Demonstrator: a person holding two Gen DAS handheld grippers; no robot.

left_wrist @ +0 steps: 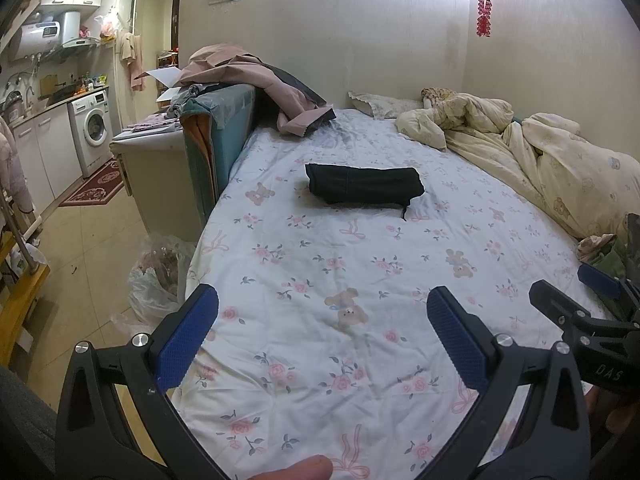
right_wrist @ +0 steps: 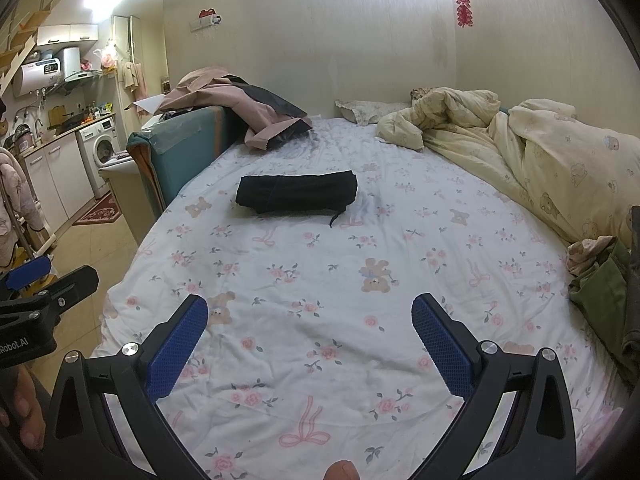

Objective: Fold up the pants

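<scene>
your left gripper (left_wrist: 322,316) and right gripper (right_wrist: 310,324) hang spread and empty; the folded black pants (left_wrist: 364,184) look soft, light; pinch a thick folded edge.

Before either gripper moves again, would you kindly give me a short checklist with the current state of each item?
1. Black pants folded into a compact bundle: ok.
2. Pants lying on the floral sheet, clear of the cream duvet: ok.
3. Left gripper jaws open, holding nothing: ok.
4. Right gripper jaws open, holding nothing: ok.
5. Drawstring tucked in: not ok, it trails out.
</scene>
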